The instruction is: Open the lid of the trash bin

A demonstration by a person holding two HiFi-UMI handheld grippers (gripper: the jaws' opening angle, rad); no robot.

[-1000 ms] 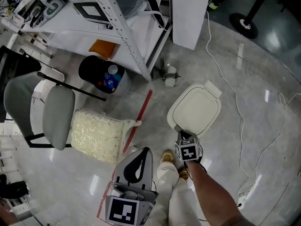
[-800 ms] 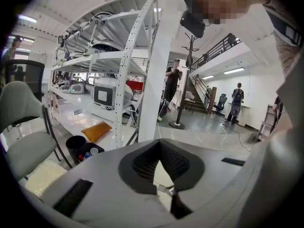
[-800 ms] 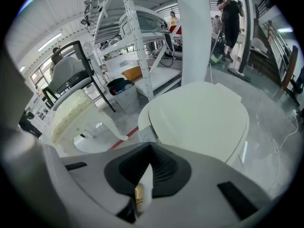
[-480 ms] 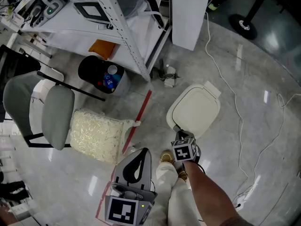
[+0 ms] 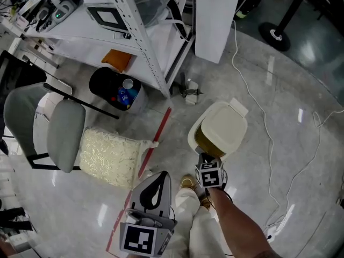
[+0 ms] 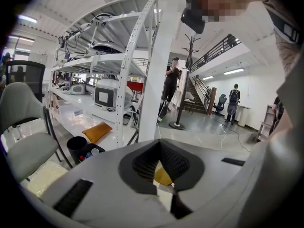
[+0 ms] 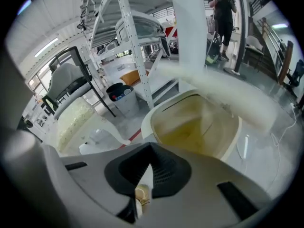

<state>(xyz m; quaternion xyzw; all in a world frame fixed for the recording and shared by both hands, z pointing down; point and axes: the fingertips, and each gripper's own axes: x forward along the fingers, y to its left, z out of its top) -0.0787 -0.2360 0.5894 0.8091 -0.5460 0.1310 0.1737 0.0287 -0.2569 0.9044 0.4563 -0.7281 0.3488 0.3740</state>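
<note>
— Since a second ago the cream rounded lid (image 5: 224, 127) has tipped up at its near edge; we now see the yellowish inside of the white trash bin (image 5: 192, 138), mid-frame.
— Its long axis runs lower left to upper right, with the hinge tab (image 5: 238, 107) farthest from us.
— Our right gripper (image 5: 205, 156) is just beside the near rim, jaws nearly together on nothing. Our left gripper (image 5: 161, 179), lower centre, is likewise pinched and empty.
— Right gripper view blurs the lid. Open grey floor (image 5: 306, 171) lies to the right, white shelving rack (image 5: 144, 43) upper left.

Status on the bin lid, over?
Left gripper shut, empty, held back. Right gripper shut, empty, at the trash bin front. Lid tilted up, inside showing. Nothing seen blocking it.
</note>
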